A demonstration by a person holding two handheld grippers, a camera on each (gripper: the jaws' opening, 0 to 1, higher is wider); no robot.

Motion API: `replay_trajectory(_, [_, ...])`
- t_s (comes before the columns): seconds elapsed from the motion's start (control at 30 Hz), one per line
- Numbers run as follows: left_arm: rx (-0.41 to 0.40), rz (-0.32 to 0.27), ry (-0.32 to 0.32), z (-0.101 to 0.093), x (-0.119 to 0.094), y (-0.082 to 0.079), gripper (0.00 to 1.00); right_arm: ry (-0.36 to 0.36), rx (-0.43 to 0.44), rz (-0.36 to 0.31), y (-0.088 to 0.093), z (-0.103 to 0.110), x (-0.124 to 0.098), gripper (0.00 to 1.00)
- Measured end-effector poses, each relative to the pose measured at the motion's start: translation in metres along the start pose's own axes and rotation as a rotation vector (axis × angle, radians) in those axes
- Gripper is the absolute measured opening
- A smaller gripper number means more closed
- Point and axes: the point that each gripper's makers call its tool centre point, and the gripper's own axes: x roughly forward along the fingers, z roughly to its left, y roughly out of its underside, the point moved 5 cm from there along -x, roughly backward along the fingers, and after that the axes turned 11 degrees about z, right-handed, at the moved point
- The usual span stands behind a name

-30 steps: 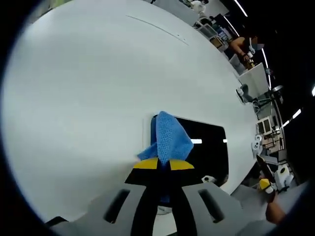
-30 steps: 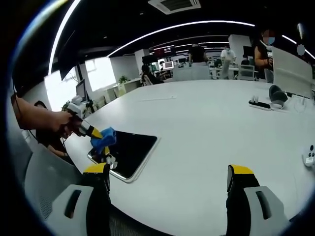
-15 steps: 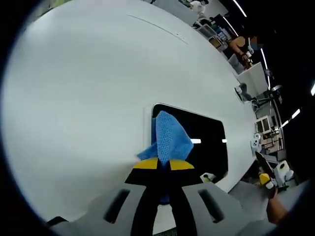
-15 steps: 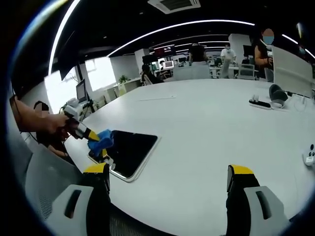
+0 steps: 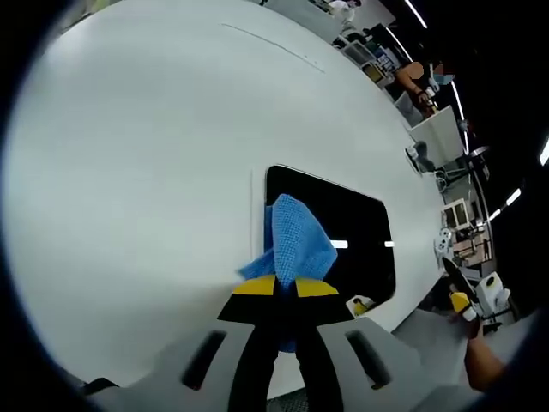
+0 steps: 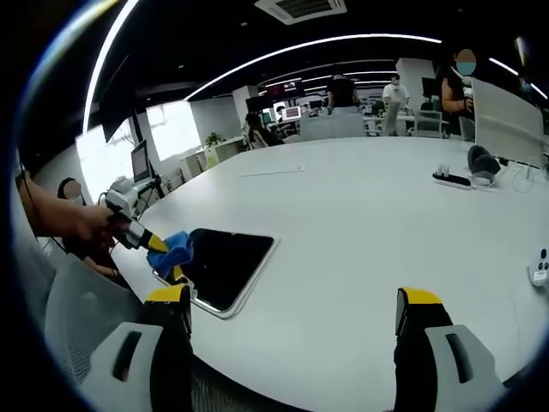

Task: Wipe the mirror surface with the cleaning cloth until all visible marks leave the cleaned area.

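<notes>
A dark rectangular mirror (image 5: 343,236) lies flat on the white table (image 5: 137,154), near its edge. My left gripper (image 5: 286,287) is shut on a blue cleaning cloth (image 5: 294,240), which hangs over the mirror's near left corner. In the right gripper view the mirror (image 6: 225,262) sits at the left, with the left gripper (image 6: 154,243) and the cloth (image 6: 175,249) at its left end, held by a person's hand (image 6: 81,225). My right gripper (image 6: 292,309) stands open above the table, well to the right of the mirror, with nothing between its jaws.
A small yellow-and-white object (image 5: 358,304) rests by the mirror's near edge. A power strip (image 6: 452,181) and a grey rounded object (image 6: 483,163) lie at the far right. A white divider (image 6: 506,112) stands behind them. People stand by desks in the background.
The left gripper and cloth have drawn back across the mirror toward its near left end, uncovering more of the dark glass. The right gripper has stayed put.
</notes>
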Motion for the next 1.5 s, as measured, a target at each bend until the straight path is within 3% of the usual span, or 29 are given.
replay_trajectory(0.77, [-0.026, 0.015, 0.017, 0.0, -0.002, 0.009, 0.02, -0.004, -0.006, 0.008, 0.001, 0.002, 0.0, 0.99])
replay_trajectory(1.13, [-0.023, 0.027, 0.023, -0.001, -0.002, 0.009, 0.02, -0.008, -0.003, 0.01, 0.002, 0.001, 0.001, 0.99])
replay_trajectory(1.23, [0.026, 0.017, -0.001, -0.003, -0.001, 0.011, 0.02, -0.009, -0.002, 0.014, 0.002, 0.002, 0.0, 0.99])
replay_trajectory(1.5, [0.002, 0.028, 0.014, -0.002, -0.001, 0.014, 0.02, -0.011, -0.002, 0.016, 0.003, 0.002, -0.001, 0.99])
